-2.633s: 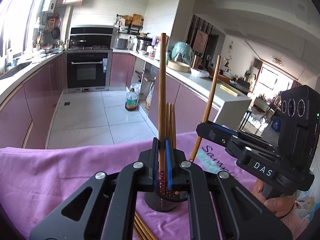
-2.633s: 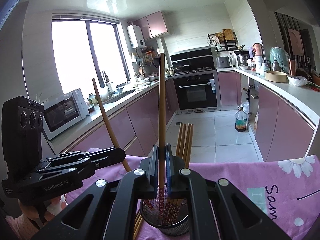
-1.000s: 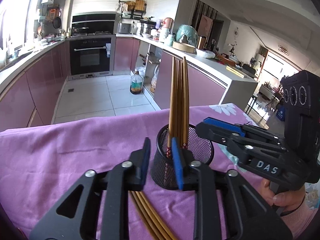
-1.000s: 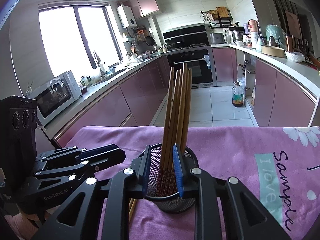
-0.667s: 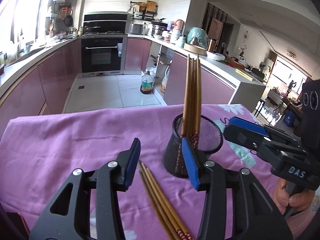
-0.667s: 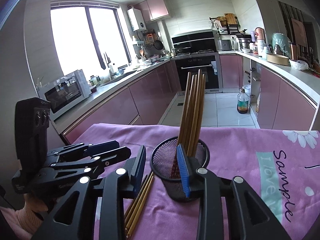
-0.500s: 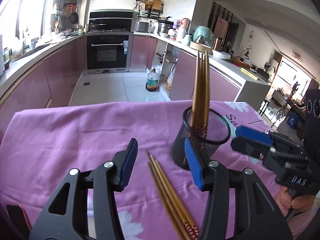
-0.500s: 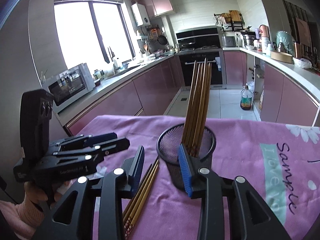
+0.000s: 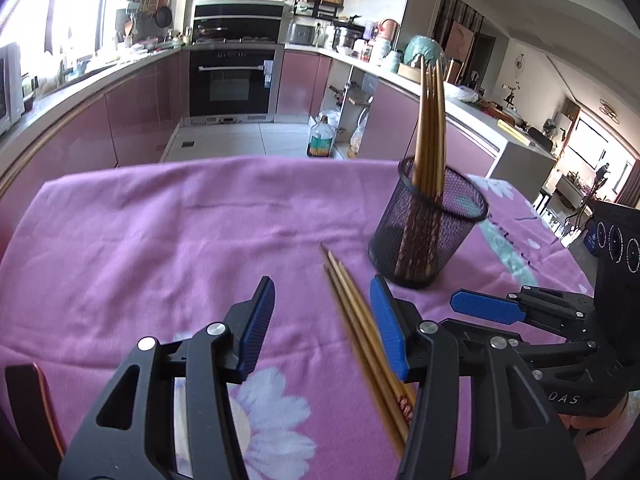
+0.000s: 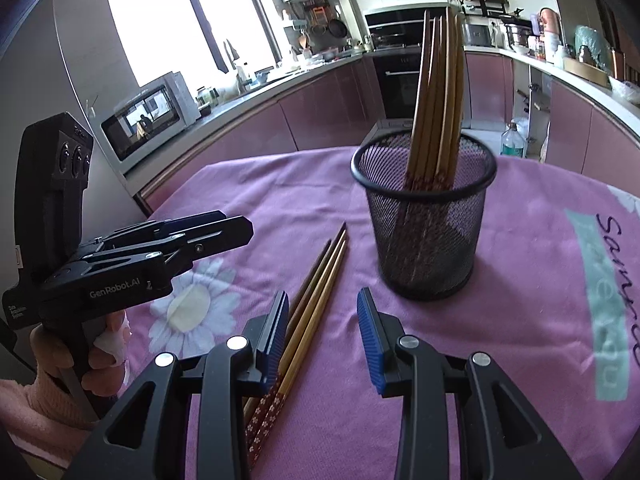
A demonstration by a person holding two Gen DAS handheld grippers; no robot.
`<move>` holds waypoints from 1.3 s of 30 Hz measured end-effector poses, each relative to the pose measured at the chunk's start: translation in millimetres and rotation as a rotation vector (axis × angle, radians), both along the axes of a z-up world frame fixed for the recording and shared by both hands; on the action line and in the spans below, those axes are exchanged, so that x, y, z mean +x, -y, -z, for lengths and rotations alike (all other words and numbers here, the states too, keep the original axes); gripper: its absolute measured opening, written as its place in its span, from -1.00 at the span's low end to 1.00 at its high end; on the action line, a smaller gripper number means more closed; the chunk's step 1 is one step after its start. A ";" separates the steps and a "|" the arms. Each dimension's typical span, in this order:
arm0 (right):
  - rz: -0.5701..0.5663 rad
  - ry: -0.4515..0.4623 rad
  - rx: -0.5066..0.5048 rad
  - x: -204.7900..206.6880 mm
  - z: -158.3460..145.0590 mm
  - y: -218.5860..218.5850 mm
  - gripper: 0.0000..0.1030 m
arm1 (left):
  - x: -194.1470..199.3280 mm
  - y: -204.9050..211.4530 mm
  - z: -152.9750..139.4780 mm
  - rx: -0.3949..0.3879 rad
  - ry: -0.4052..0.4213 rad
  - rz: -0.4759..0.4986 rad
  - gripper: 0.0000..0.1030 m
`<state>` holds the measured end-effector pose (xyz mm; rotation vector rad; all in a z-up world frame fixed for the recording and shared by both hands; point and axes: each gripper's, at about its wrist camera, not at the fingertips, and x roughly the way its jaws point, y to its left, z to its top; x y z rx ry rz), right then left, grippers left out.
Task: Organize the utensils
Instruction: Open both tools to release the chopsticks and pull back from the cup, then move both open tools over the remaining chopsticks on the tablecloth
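While both hand-held grippers (image 9: 322,320) (image 10: 322,330) gape empty, loose chopsticks (image 10: 308,304) lie btwn jaws.

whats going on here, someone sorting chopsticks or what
A person holds a gripper in each hand over a table with a purple cloth, putting chopsticks into a black mesh cup. Several chopsticks in the cup stand upright. A few loose chopsticks lie flat on the cloth beside it. The left gripper and the right gripper are both open and empty, hanging just above the loose ones, which look like the next pick.
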<state>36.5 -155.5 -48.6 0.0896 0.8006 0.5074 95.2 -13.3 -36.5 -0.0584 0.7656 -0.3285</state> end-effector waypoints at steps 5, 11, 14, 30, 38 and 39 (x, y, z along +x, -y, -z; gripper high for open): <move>-0.013 -0.034 -0.018 -4.2 14.1 -7.9 -0.36 | -6.7 -1.3 20.2 0.014 -0.051 0.030 -0.04; -0.029 -0.063 -0.045 -6.3 23.9 -16.6 -0.36 | -12.4 0.3 39.4 0.023 -0.097 0.058 -0.04; -0.036 -0.065 -0.069 -8.8 25.9 -21.0 -0.36 | -15.9 5.1 45.5 0.038 -0.103 0.081 -0.04; -0.028 -0.065 -0.139 -8.8 30.7 -20.1 -0.49 | -17.1 16.7 57.0 0.057 -0.132 0.129 0.02; -0.016 -0.072 -0.127 -6.6 30.6 -15.9 -0.49 | -18.0 24.5 59.3 0.110 -0.120 0.145 -0.07; -0.016 -0.073 -0.125 -6.4 30.7 -15.7 -0.49 | -18.3 23.4 59.6 0.111 -0.120 0.149 -0.08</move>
